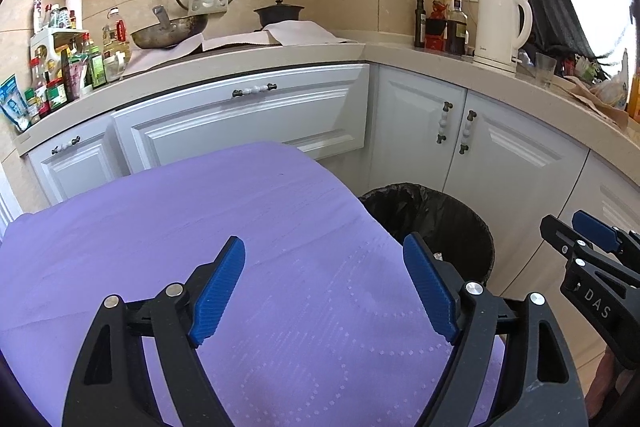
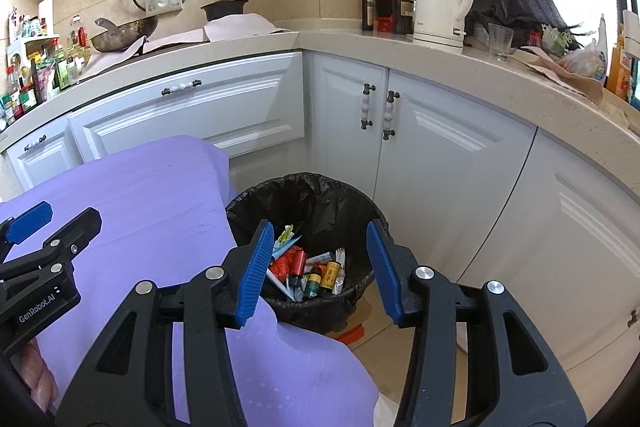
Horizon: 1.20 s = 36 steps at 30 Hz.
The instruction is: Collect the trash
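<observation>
A round bin lined with a black bag (image 2: 316,187) stands on the floor by the table's corner; only its far side (image 1: 452,223) shows in the left wrist view. Several pieces of trash (image 2: 308,269) lie in it: wrappers, small bottles, a red scrap. My right gripper (image 2: 320,231) hangs open above the bin with nothing between its fingers; it also shows at the right edge as the right gripper (image 1: 580,239). My left gripper (image 1: 323,251) is open and empty over the purple tablecloth (image 1: 200,219), and appears as the left gripper (image 2: 52,223) at the left edge.
White cabinets (image 2: 440,147) wrap around behind the bin under a beige counter (image 2: 400,45). On the counter stand a white kettle (image 2: 442,3), a glass (image 2: 500,41), bottles (image 1: 72,75), a wok (image 1: 168,31) and a black pot (image 1: 278,13). An orange item (image 2: 352,335) lies at the bin's foot.
</observation>
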### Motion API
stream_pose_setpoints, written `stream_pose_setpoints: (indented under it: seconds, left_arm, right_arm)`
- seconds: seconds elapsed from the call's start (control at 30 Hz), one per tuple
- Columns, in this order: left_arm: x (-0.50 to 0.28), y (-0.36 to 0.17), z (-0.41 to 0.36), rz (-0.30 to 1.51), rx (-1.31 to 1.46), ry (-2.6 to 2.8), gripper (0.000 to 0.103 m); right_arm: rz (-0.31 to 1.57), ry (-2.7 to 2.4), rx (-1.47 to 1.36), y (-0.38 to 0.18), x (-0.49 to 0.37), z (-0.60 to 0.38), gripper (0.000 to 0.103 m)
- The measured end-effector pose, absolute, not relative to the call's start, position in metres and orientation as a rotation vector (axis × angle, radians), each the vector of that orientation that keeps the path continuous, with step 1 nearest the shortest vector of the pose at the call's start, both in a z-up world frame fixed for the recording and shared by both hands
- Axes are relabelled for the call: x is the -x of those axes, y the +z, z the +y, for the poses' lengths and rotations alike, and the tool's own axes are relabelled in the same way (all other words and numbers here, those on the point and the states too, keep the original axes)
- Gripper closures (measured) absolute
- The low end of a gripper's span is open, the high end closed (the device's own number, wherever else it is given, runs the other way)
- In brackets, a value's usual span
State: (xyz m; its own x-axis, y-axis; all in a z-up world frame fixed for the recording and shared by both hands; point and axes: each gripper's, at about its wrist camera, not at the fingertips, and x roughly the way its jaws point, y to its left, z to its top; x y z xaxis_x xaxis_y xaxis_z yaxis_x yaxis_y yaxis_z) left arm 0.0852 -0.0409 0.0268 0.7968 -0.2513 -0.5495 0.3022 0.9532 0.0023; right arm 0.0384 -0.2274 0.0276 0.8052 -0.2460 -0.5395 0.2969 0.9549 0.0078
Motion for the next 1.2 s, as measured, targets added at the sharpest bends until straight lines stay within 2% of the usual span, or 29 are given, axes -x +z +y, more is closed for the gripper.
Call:
stream_pose_setpoints:
  seconds: [1.2]
  left_arm:
    - [-0.074,0.032,-0.029,0.563,-0.074,-0.303,0.023]
  right_arm:
    - [0.548,-0.291,-0.087,0.032,-0.028,-0.223,0.056]
